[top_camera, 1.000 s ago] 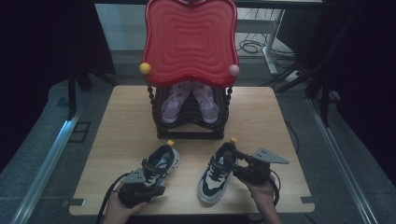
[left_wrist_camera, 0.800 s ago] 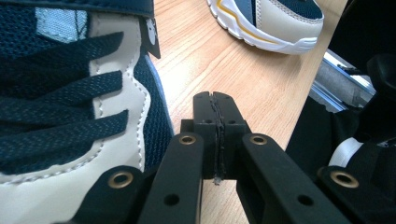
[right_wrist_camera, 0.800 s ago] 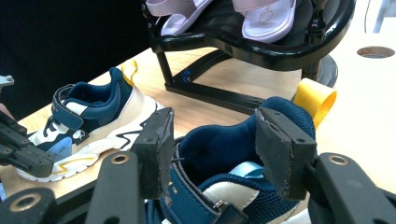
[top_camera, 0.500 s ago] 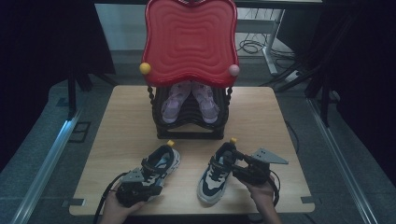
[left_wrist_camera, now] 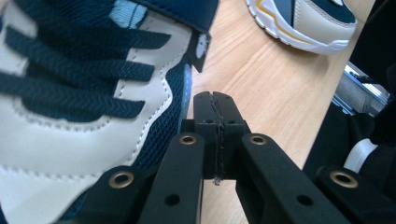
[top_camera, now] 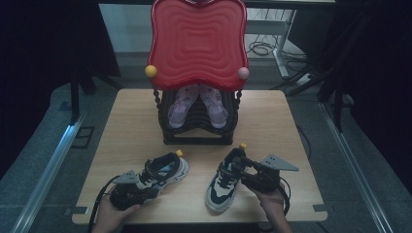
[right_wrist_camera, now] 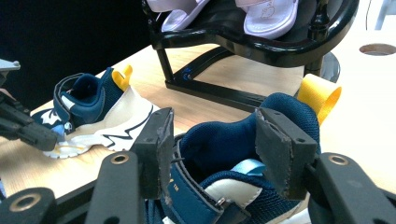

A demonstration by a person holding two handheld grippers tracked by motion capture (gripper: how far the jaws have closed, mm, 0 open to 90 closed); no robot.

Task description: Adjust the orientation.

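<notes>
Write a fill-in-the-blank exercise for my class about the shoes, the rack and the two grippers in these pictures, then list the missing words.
1. The right gripper is closed around the heel collar of the right ____ sneaker.
2. The jaws of the left gripper are ____, with nothing between them, beside the left sneaker.
3. The pair of sandals sits on the ____ rack under the red tray.
4. Each sneaker has a ____ pull loop at its heel.

Missing words: navy; shut; black; yellow
</notes>
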